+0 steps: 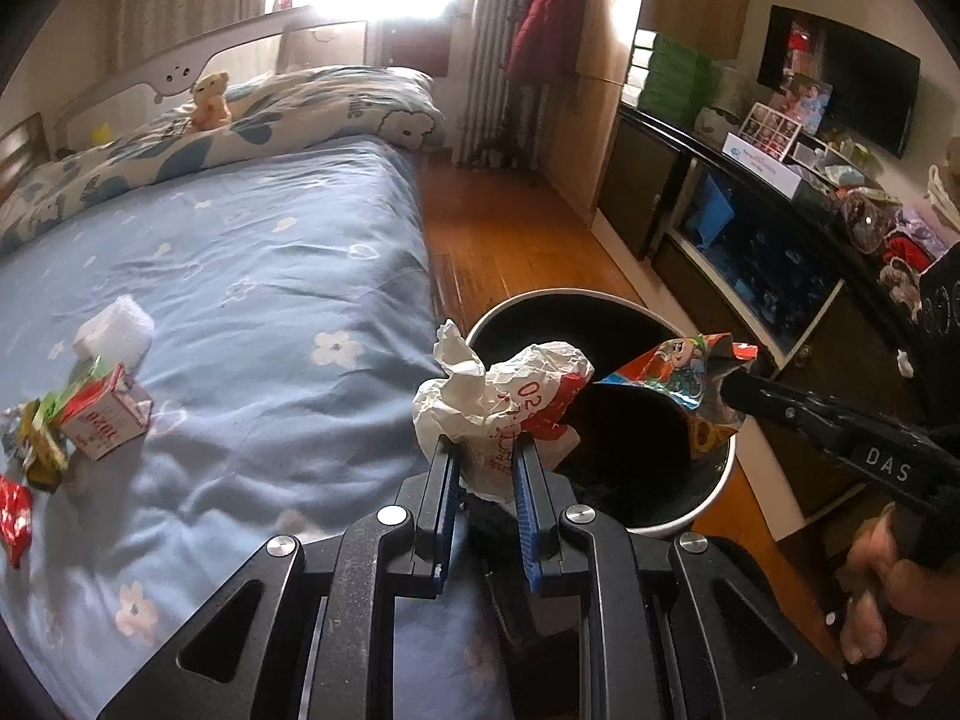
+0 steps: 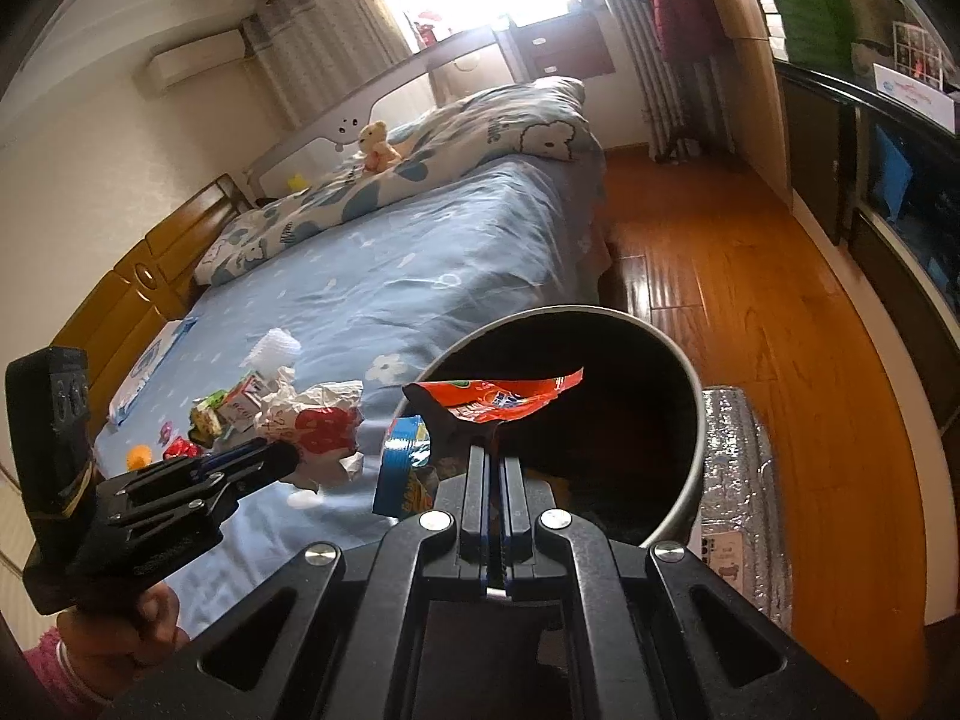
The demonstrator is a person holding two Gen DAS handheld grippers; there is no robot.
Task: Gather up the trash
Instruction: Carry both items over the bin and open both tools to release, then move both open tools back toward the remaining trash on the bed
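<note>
Bed (image 1: 252, 252): the biggest thing here. It has a blue sheet with white flowers and fills the left wrist view from 9 to 12 o'clock.

Trash bin (image 1: 714, 480): round, pale outside and dark inside. It stands on the wooden floor just beside the bed, near the middle of both views.

Leftover trash (image 1: 102, 414): a small red and white carton, a white foam block and some wrappers lie on the sheet at 9 o'clock in the left wrist view, well apart from the bin.

Crumpled paper (image 1: 504, 396): white with red print. It sits by the bin's rim on the bed side.

Snack wrapper (image 2: 498, 399): orange and shiny. It hangs over the bin's open mouth.

Left gripper (image 1: 485, 462): its blue fingers squeeze the crumpled paper tight.

Right gripper (image 2: 493, 456): its fingers are pinched together on the snack wrapper.

Step now: I think both pieces are being carried to the bin, ready to drop.

Next move: the wrapper looks ready, so the right fingers need only spread apart. The paper may need to go a bit more toward 1 o'clock first, or it could fall on the bed or floor. Then the hands can go back for the trash left on the sheet.
</note>
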